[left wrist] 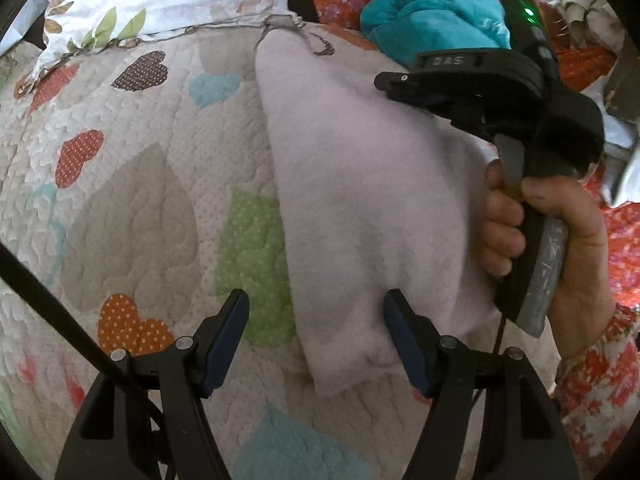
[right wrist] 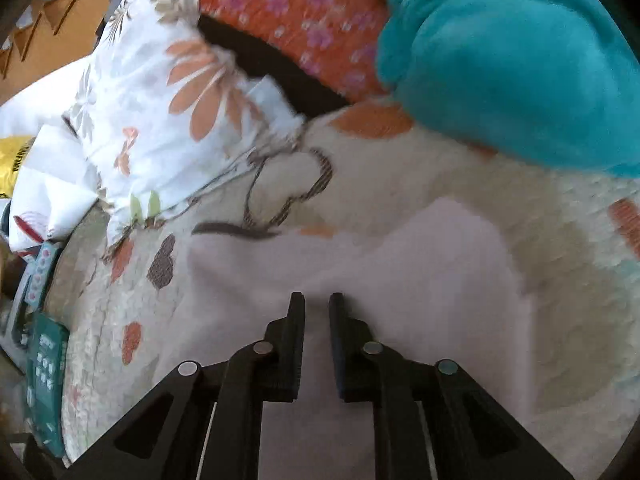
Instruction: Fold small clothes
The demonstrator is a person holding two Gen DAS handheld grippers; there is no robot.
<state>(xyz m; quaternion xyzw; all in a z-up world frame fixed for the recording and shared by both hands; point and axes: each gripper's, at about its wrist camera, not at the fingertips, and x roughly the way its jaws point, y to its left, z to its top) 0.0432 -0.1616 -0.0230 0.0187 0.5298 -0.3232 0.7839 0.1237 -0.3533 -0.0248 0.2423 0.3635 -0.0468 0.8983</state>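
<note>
A pale pink fleece garment (left wrist: 360, 184) lies on the heart-patterned quilt (left wrist: 140, 200), folded into a long wedge. My left gripper (left wrist: 316, 304) is open above its near corner; the right finger (left wrist: 404, 336) is over the cloth, the left finger over the quilt. In the left wrist view the right gripper body (left wrist: 500, 92) is held by a hand over the garment's right edge. In the right wrist view my right gripper (right wrist: 317, 304) is nearly closed, pinching a fold of the pink garment (right wrist: 420, 260) that rises into a ridge between the fingers.
A teal fleece garment (left wrist: 432, 16) lies bunched at the far right, also large in the right wrist view (right wrist: 512, 68). A white floral pillow (left wrist: 152, 0) sits at the back left. An orange floral cover (right wrist: 300, 12) lies behind. Remote controls (right wrist: 44, 352) lie at the left bed edge.
</note>
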